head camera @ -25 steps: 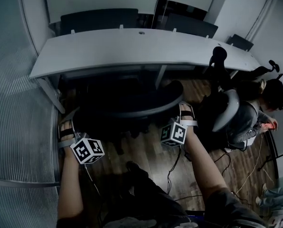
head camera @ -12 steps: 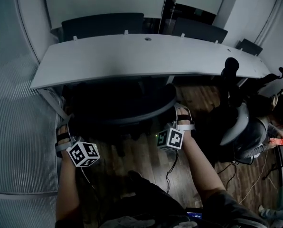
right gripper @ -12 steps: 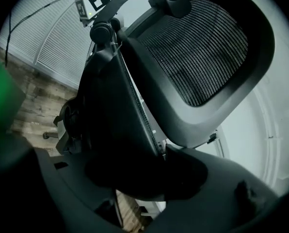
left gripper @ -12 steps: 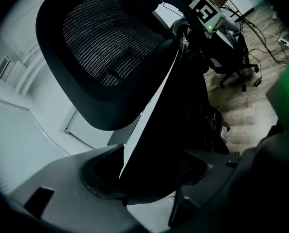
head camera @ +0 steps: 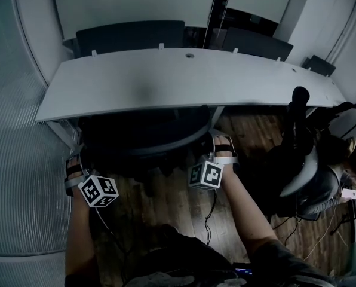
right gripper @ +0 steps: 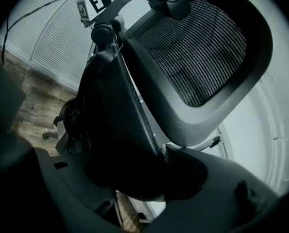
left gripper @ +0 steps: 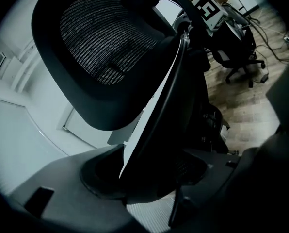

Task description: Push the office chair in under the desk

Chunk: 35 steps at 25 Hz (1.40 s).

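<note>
Wood-look floor (head camera: pixel 172 205), a ribbed glass wall (head camera: pixel 20 178) on the left, and a long pale desk (head camera: pixel 166 79) curving across the room. The black office chair (head camera: pixel 145 130) looks most of the way in already. Only the curved top of its backrest pokes out past the desk's front edge, and whatever's lower down is lost in the shadow underneath. I'd call this the tail end of the push.

The left gripper (head camera: pixel 77 159) is on the left edge of the backrest and the right gripper (head camera: pixel 218 139) is on the right edge. In each gripper view the thin backrest rim runs straight down between the jaws and they're clamped onto it, so both have a proper hold on the chair.

My guess for the next move is a short, straight shove with both hands kept even so the chair doesn't swivel. Stop when the backrest meets the desk edge, then let go.

On materials, the desktop is smooth, matte and light grey, with a gently bowed front. The chair back is a hard black plastic frame with a slim edge. The headrest (left gripper: pixel 105 47) is a rounded oblong of ribbed mesh in a thick frame, hung on an arched bracket. It should roll easily on a hard floor. Cables (head camera: pixel 211 211) trail on the floor behind the chair. Someone (head camera: pixel 336 181) is sitting off to the right, well apart.
</note>
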Tool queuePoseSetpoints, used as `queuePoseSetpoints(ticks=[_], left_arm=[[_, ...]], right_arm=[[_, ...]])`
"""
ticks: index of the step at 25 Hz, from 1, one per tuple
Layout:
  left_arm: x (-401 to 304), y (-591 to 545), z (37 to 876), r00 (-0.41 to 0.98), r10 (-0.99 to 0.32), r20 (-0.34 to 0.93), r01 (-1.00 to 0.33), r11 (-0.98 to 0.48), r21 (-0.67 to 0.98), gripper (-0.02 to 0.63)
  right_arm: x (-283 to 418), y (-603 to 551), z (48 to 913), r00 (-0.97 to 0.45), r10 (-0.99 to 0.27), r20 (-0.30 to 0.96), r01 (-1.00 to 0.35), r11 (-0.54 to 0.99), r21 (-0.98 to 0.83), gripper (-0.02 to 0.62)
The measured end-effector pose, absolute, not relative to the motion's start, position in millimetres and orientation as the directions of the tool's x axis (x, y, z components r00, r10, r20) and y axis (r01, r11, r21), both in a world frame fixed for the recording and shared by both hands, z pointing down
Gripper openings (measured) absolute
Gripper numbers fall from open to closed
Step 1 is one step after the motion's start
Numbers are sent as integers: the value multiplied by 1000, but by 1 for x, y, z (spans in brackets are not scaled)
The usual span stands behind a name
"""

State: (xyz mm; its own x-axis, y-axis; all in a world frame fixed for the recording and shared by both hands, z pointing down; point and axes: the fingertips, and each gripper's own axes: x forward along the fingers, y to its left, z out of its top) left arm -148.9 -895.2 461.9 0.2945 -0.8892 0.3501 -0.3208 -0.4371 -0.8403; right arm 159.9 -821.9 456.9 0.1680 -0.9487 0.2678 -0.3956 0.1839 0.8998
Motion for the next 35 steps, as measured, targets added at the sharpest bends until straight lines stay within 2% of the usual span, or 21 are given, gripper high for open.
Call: queuePoseSetpoints(ticks=[14, 24, 35], left_arm=[[-145, -982, 462, 261, -899, 351, -311, -422, -852, 276], [-144, -1002, 466, 221, -907, 357, -310, -413, -856, 276], [-151, -1001, 466, 176, -927, 332, -383, -375, -844, 279]], right_arm=[[166, -906, 461, 154, -955, 253, -391, 177, 903, 255], [168, -929, 460, 144, -962, 232, -382, 162, 910, 255], [168, -931, 461, 147, -969, 199, -403, 125, 907, 256]])
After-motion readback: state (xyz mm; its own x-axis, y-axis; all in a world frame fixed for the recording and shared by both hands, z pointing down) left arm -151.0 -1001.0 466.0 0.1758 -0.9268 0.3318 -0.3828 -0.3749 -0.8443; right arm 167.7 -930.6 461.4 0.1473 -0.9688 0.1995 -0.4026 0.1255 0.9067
